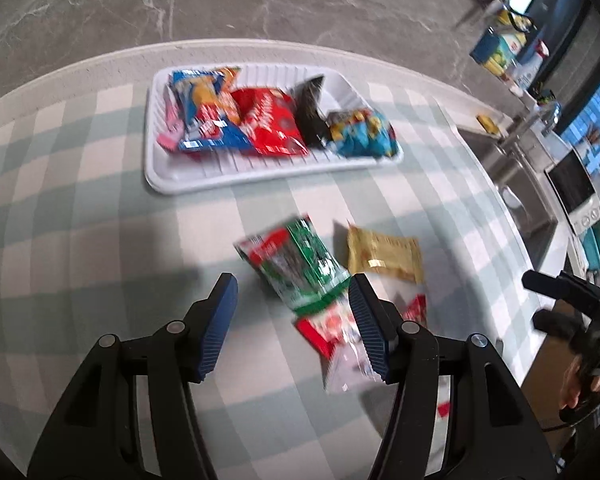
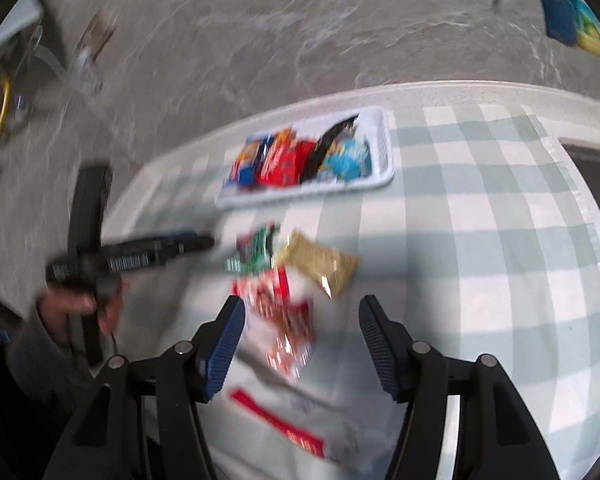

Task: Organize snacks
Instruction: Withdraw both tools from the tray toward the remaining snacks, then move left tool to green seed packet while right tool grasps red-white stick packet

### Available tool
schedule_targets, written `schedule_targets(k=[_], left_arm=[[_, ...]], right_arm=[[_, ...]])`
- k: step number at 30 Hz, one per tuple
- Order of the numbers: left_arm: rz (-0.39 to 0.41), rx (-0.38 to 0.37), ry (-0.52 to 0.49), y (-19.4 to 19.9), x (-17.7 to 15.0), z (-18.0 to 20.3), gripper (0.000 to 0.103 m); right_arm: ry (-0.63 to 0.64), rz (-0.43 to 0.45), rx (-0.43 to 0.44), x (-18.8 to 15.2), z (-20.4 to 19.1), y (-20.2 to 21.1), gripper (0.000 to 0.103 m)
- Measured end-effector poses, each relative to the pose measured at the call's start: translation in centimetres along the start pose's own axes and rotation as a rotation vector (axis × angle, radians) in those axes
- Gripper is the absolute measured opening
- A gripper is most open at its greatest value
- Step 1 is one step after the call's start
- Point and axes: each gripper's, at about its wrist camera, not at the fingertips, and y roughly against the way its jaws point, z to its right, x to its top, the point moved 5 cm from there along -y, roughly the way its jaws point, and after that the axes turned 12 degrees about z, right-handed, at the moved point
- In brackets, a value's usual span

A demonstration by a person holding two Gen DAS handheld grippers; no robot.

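mostly crinkly bright snack packets (image 1: 260, 120) in a white tray (image 1: 172, 184)

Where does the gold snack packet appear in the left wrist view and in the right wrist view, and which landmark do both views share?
Left wrist view: the gold snack packet lies on the checked cloth right of centre, just right of the green packet.
Right wrist view: the gold packet lies near the centre, again right of the green packet.
Shared landmark: the white tray of snacks, beyond the packet in both views.
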Motion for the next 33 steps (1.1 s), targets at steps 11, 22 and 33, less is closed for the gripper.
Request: schedule_targets(k=[11,22,33], left_arm=[[-0.042,-0.046,-0.065,0.5,-3.1,2.9,0.056],[-0.065,-0.014,0.022,-2.0,-2.0,1.9,0.057],[-0.078,0.047,0.139,-6.2,0.3,0.4,0.058]], right_arm=[[0.276,-0.133,-0.033,-6.7,-3.5,-0.1,0.063],[0.397,-0.183,-0.061,-8.4,-4.2,-1.7,0.063],[0.407,-0.197,-0.070,-8.4,-4.0,-2.5,0.063]])
